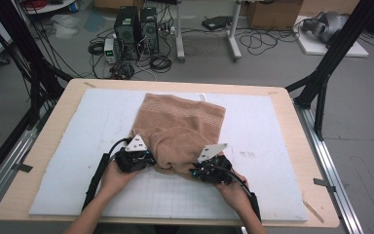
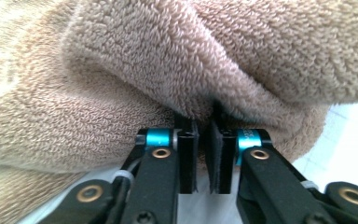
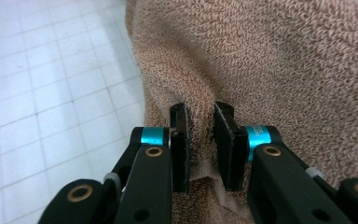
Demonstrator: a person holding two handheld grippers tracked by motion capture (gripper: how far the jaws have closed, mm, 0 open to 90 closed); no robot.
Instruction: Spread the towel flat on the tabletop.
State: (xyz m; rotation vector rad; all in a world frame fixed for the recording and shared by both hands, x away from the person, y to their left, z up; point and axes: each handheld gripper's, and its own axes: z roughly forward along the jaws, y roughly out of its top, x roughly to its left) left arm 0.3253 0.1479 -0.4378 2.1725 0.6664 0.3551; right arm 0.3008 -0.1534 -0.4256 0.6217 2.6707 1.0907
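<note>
A tan terry towel lies rumpled on the white gridded mat, its near edge bunched up. My left gripper is at the towel's near left corner, and in the left gripper view its jaws are shut on a thick fold of the towel. At the near right corner is my right gripper. The right gripper view shows it shut on a pinch of the towel, with cloth running down between the pads. A hand holds each gripper from the near side.
The mat lies on a wooden table with dark frame posts at both sides. Bare mat lies to the left and right of the towel. On the floor beyond the table are computer towers, cables and a cardboard box.
</note>
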